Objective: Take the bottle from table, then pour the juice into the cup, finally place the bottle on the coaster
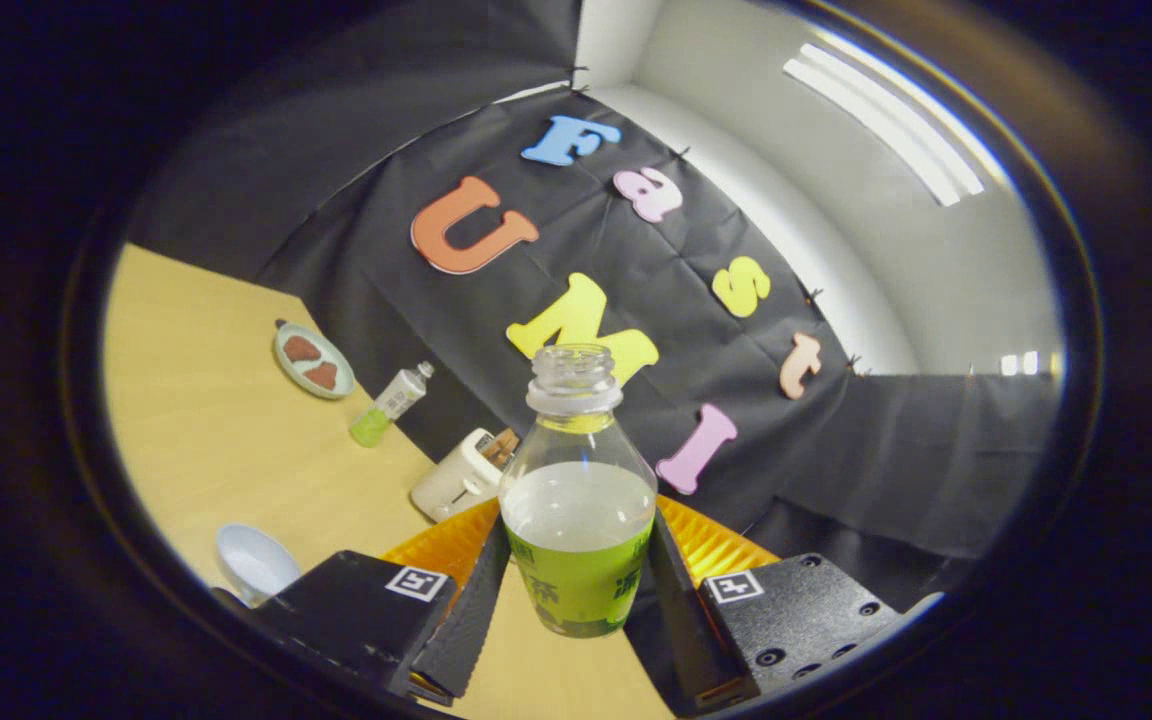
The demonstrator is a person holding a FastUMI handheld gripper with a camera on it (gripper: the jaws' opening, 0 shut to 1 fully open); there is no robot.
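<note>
In the gripper view, the gripper (576, 590) is tilted, so the table (206, 440) slopes down to the left and the booth wall leans across behind. Its two fingers (471, 610) close in from either side on the lower body of the bottle (578, 520) — both press against the labelled part, holding it between them. The bottle stands upright along the fingers, its cap off and the open neck pointing away from the camera. It is clear, with a green label around the lower half and yellowish-green juice showing near the shoulder.

Just behind the bottle, peeking out on either side of it, is an orange ribbed disc — likely the coaster (706, 545) — partly hidden by the fingers. Beside the left finger lies a white cup (254, 562), close to the gripper's body. Farther along the table, near the wall, sits a white toaster (461, 475); beyond it a small bottle (391, 405) with green liquid lies tilted, and farther still a plate (313, 361) carries two brown pieces.
</note>
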